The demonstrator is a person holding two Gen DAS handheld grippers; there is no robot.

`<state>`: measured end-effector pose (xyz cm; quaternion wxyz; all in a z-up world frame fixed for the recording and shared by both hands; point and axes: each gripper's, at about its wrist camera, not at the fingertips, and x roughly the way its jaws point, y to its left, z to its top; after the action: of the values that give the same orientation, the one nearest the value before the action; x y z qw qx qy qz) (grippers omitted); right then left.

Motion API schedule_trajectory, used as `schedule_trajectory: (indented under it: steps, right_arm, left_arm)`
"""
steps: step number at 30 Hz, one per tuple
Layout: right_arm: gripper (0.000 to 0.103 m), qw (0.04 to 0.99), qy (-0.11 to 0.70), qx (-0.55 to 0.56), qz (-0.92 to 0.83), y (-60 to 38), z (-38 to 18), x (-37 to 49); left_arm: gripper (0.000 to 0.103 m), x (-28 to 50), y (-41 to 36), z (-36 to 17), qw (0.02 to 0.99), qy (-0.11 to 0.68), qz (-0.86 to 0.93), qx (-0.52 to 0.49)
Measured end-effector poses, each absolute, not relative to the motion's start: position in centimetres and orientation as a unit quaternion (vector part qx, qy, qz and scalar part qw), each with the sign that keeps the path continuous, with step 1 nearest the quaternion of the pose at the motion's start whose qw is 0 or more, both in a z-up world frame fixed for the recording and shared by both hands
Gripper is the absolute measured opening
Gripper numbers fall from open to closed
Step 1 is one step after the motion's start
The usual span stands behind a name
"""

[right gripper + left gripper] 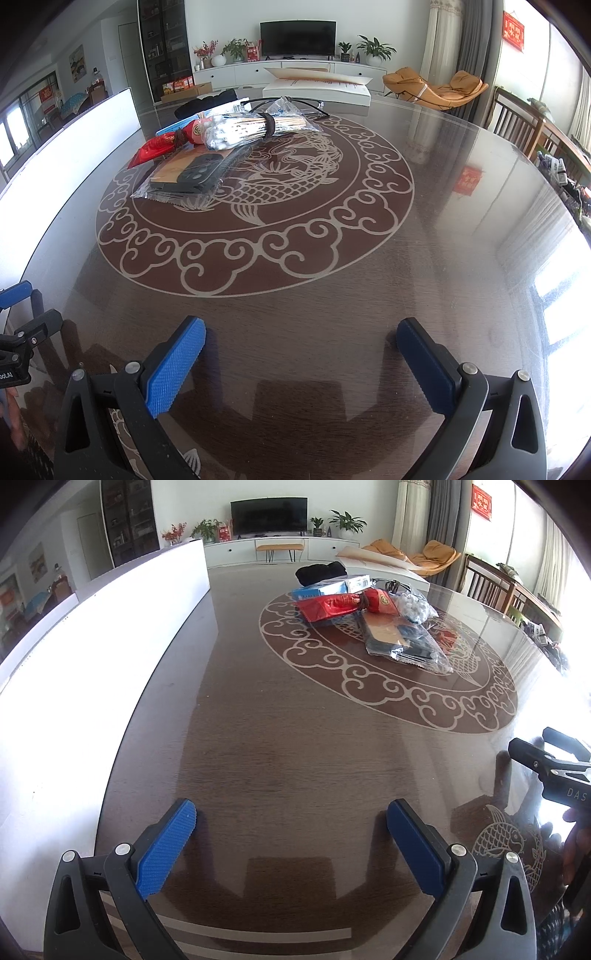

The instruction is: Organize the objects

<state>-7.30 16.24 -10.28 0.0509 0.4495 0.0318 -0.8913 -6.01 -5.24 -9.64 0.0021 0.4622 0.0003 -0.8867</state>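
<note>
Both left tongs and right tongs spread, empty, above tabletop. "DAS" legible only in left view; chopstick bundle only in right.

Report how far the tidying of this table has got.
Nothing looks done: the red packet, blue box, bag of cotton swabs, phone case bag and black cloth lie heaped on the table. Nothing is in hand: left gripper and right gripper are open, empty. All sorting remains.
</note>
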Motion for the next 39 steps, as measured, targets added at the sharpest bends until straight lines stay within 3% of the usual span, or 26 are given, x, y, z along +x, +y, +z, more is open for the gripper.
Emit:
schedule_trajectory:
  steps: [5,12,13,15,19,20,21,23,29,39]
  right_arm:
    - [0.103,0.059,0.024,0.468,-0.881,16.1,-10.2,-8.5]
    - [0.103,0.101,-0.086,0.444,-0.886,14.3,-6.5,-17.9]
    - [0.102,0.095,-0.097,0.444,-0.886,14.0,-6.2,-19.7]
    - [0.090,0.081,-0.120,0.452,-0.880,13.6,-6.1,-23.0]
    - [0.087,0.074,-0.162,0.498,-0.848,12.7,-7.6,-27.6]
    - [0.075,0.079,-0.166,0.509,-0.841,12.4,-8.1,-28.0]
    - [0.047,0.080,-0.165,0.516,-0.836,12.2,-8.4,-28.1]
    - [0.029,0.083,-0.155,0.509,-0.842,12.3,-8.2,-27.4]
    - [0.029,0.115,-0.115,0.515,-0.842,15.2,-8.6,-21.7]
    - [0.030,0.059,-0.012,0.456,-0.888,21.8,-8.0,-8.1]
  left_arm:
    - [0.103,-5.8,-5.3,-9.7,0.007,0.001,-0.890,0.456]
    - [0.103,-5.7,-5.2,-9.7,0.009,0.003,-0.892,0.451]
    - [0.103,-5.7,-5.2,-9.7,0.010,0.003,-0.893,0.450]
    - [0.103,-5.7,-5.2,-9.7,0.010,0.003,-0.894,0.449]
    - [0.103,-5.7,-5.1,-9.8,0.012,0.004,-0.895,0.447]
    - [0.103,-5.7,-5.1,-9.8,0.012,0.004,-0.895,0.446]
    - [0.103,-5.7,-5.1,-9.8,0.012,0.004,-0.895,0.446]
    - [0.103,-5.6,-5.1,-9.7,0.011,0.003,-0.895,0.446]
    - [0.103,-5.7,-5.1,-9.7,0.014,0.005,-0.895,0.445]
    - [0.103,-5.7,-5.2,-9.7,0.017,0.007,-0.895,0.445]
